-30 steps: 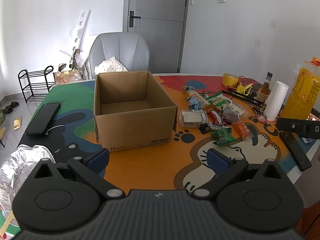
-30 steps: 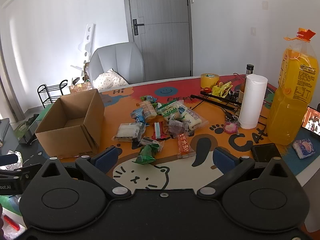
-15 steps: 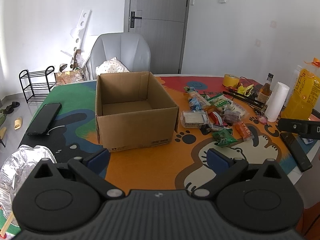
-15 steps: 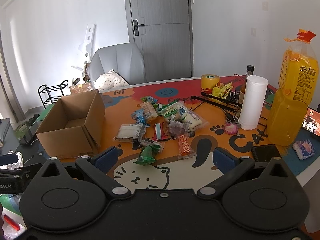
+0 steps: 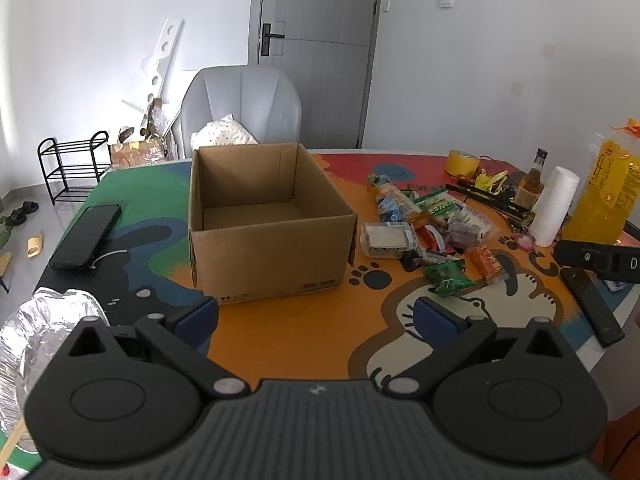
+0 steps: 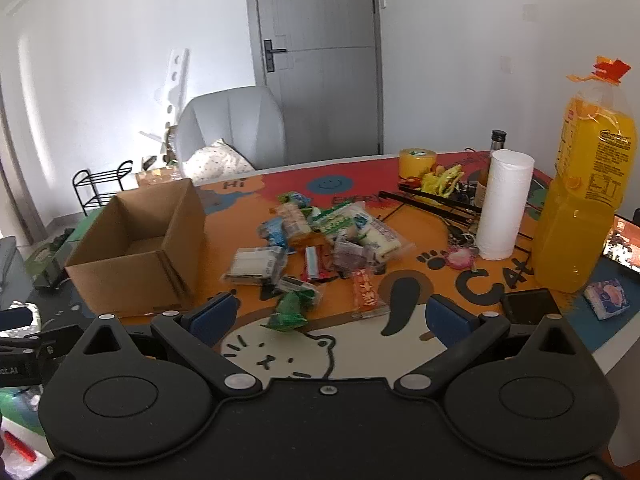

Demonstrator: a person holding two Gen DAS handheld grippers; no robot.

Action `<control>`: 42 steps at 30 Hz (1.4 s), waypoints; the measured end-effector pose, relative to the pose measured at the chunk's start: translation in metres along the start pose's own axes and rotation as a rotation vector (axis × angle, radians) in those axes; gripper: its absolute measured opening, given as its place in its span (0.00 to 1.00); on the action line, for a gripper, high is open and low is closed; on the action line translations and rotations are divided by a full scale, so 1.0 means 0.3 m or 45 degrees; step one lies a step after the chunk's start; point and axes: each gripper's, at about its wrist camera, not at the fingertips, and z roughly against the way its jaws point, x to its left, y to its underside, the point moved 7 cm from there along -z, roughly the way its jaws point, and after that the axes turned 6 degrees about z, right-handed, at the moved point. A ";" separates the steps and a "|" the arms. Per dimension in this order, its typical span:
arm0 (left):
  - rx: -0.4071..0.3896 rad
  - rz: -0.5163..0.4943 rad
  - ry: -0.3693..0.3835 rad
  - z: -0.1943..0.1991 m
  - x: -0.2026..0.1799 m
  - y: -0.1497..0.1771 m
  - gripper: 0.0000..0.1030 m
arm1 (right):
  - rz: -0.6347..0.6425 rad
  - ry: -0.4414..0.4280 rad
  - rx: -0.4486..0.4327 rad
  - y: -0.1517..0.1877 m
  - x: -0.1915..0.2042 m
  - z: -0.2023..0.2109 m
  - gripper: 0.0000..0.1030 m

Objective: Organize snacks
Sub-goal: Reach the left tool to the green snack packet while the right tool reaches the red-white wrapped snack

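An open, empty cardboard box stands on the colourful table; it also shows in the right wrist view. A heap of wrapped snacks lies to its right, seen too in the right wrist view, with a green packet and an orange packet nearest. My left gripper is open and empty, just in front of the box. My right gripper is open and empty, held above the near table edge in front of the green packet.
A black phone and crumpled foil lie at the left. A paper roll, a big orange drink bottle, a tape roll, a small bottle and a dark phone stand at the right. A grey chair is behind the table.
Both grippers have drifted slightly forward and up over the table. Nothing on the table has moved and both stay open.
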 end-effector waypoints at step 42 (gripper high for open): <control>0.169 0.002 0.273 -0.488 -0.329 -0.047 0.87 | -0.170 -0.090 0.167 0.039 -0.211 -0.421 0.72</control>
